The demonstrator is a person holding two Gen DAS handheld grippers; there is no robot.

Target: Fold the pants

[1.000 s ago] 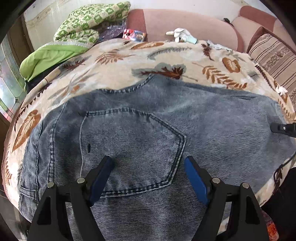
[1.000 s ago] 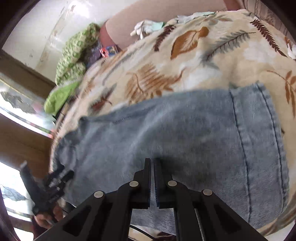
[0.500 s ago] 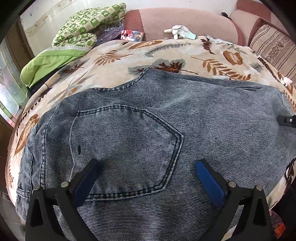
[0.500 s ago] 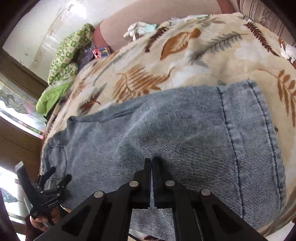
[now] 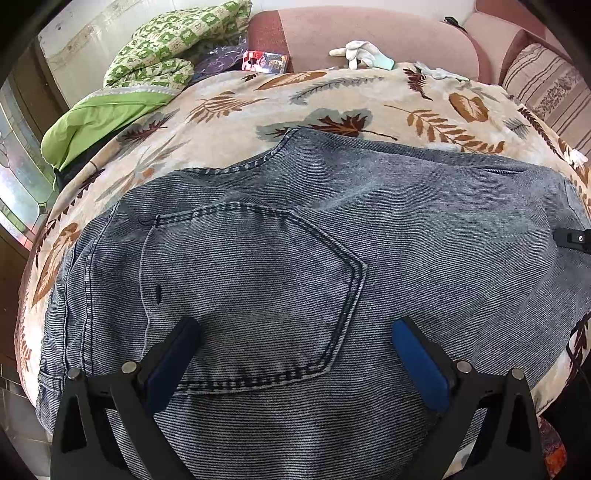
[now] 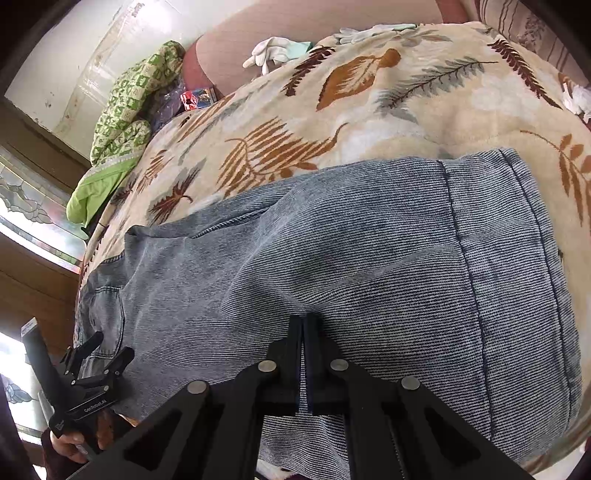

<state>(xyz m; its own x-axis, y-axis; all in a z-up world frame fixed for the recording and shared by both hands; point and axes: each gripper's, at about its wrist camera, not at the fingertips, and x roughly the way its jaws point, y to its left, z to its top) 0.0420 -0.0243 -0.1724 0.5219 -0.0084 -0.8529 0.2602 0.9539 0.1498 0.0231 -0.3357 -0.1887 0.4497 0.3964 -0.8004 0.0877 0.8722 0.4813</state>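
Observation:
Grey-blue denim pants [image 5: 369, 221] lie flat across a leaf-print blanket [image 5: 332, 96], back pocket [image 5: 258, 288] up. My left gripper [image 5: 295, 332] is open wide, its blue-padded fingers resting just above the pocket end near the waist. It also shows at the lower left of the right wrist view [image 6: 107, 350]. In the right wrist view the pants [image 6: 369, 240] run from waist at left to hem at right. My right gripper [image 6: 304, 325] has its fingers pressed together over the leg fabric near the front edge; whether fabric is pinched is unclear.
A green patterned quilt [image 5: 166, 59] and lime pillow [image 5: 103, 118] lie at the far left. A small red box [image 5: 264, 61] and white gloves [image 5: 362, 53] rest by the pink sofa back [image 5: 369, 33]. A striped cushion [image 5: 546, 85] sits far right.
My left gripper has opened wider and drawn back slightly over the pocket. The right gripper stayed shut and shifted a little, showing more of the pants' waist end.

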